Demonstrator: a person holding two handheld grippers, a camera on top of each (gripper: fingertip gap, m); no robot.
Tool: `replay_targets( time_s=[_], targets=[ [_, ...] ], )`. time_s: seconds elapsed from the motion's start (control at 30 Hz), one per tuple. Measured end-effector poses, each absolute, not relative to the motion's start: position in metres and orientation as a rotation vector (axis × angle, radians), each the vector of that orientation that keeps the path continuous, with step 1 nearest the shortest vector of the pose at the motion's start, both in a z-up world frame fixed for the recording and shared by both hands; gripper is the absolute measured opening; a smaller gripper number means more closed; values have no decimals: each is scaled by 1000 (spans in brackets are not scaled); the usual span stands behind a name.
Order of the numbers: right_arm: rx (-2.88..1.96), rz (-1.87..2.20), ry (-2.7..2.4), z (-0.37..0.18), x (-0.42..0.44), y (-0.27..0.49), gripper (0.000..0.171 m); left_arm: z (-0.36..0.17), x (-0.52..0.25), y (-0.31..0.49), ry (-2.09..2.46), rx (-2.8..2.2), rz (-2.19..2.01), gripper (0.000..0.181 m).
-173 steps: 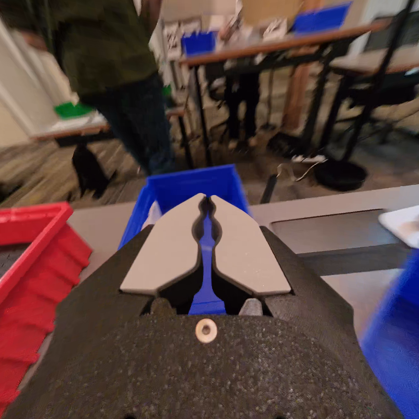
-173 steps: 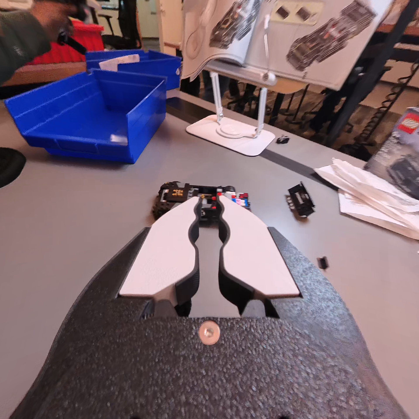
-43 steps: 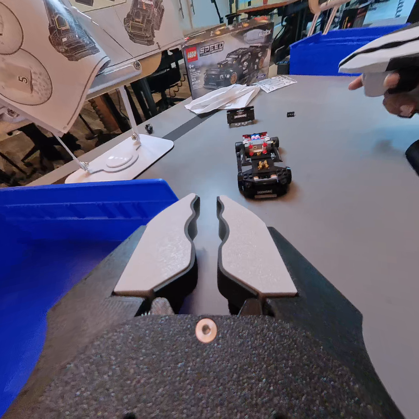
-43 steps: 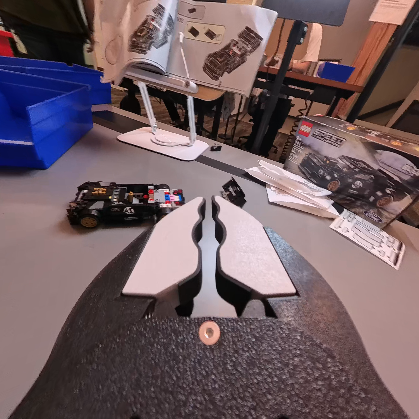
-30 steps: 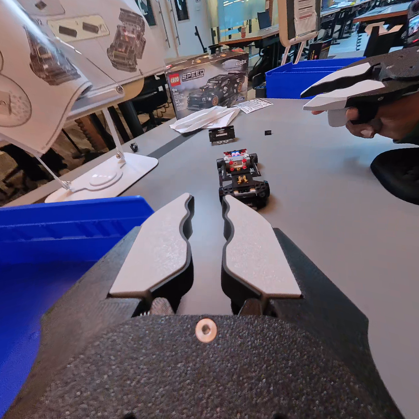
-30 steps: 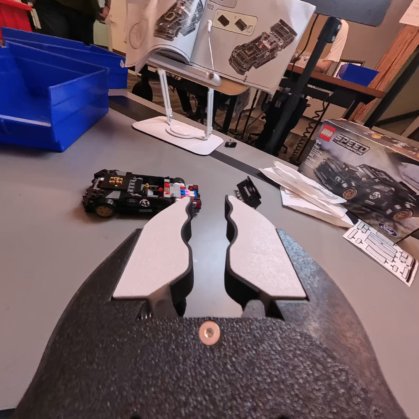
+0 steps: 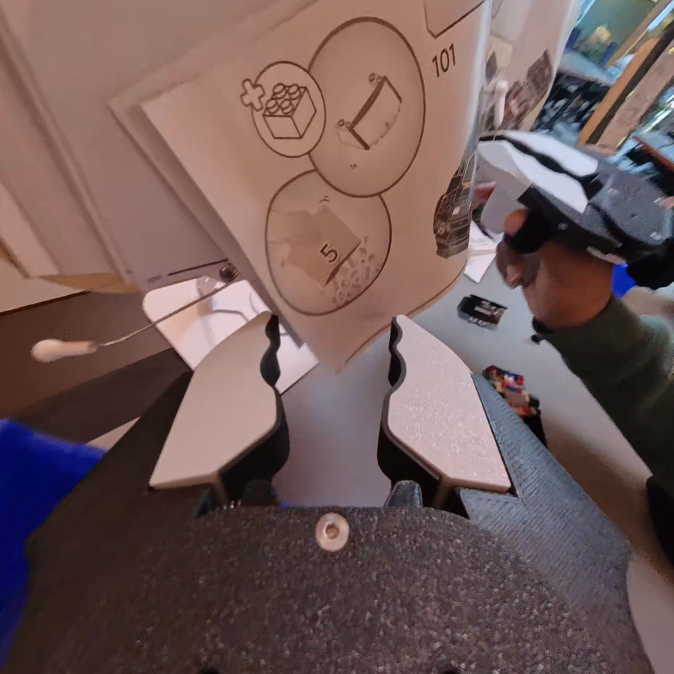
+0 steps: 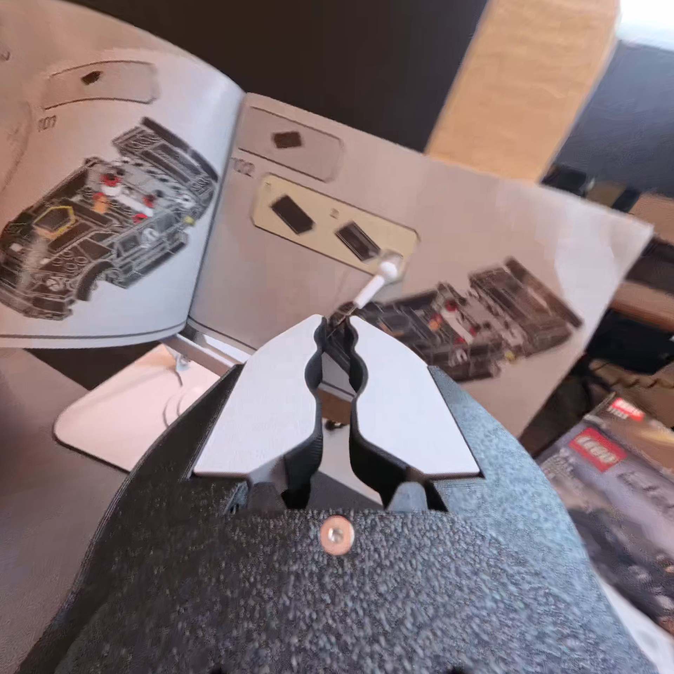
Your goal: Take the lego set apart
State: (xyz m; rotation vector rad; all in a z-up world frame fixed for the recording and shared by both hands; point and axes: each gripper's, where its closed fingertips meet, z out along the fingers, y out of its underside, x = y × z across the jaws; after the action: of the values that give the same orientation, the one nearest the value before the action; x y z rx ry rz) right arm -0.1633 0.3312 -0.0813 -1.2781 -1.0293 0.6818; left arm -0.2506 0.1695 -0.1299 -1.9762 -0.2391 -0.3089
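- The small black lego car (image 7: 510,397), a partly stripped brick model with red, white and blue pieces showing on top, sits on the grey desk (image 7: 419,335). In the left wrist view only a slice of it shows past the right finger of the left gripper (image 7: 332,324). A second ago it lay straight ahead of that gripper; now it is off to the side and untouched.
- A loose black lego piece (image 7: 481,308) lies farther along the desk, apart from the car.
- Both grippers have swung up from the car towards the open paper instruction booklet (image 8: 255,233) on its white wire book stand (image 8: 120,415), which now fills both views.
- The left gripper's fingers have spread wide apart and hold nothing; the booklet's lower page corner hangs just beyond their tips.
- The right gripper (image 8: 336,321), held in a person's hand (image 7: 539,270), has its fingers drawn nearly together with a narrow gap left. They are close to the stand's white-tipped page-holding wire (image 8: 375,281); whether they pinch the wire or the page cannot be told through the blur.
- Judging from this, disassembly is paused: the next step looks like turning or freeing a page, not pulling bricks.
- The printed cardboard lego box (image 8: 616,474) lies at the desk's far right side.
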Motion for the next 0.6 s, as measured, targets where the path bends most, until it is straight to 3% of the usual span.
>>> replay_targets(
  time_s=[0.13, 0.33, 0.47, 0.6],
  targets=[
    [-1357, 867, -919, -91, -152, 337, 11, -105, -230, 180, -143, -1829, -383, 1],
    [-1492, 1274, -628, -101, -144, 338, 8, -44, -145, 191, 259, -1707, -355, 2],
    [-1537, 1423, -538, -107, -141, 338, 8, -24, -100, 193, 473, -1665, -444, 24],
    [-1561, 1420, -569, -114, -137, 337, 9, -29, -114, 210, 384, -1686, -440, 17]
  ],
)
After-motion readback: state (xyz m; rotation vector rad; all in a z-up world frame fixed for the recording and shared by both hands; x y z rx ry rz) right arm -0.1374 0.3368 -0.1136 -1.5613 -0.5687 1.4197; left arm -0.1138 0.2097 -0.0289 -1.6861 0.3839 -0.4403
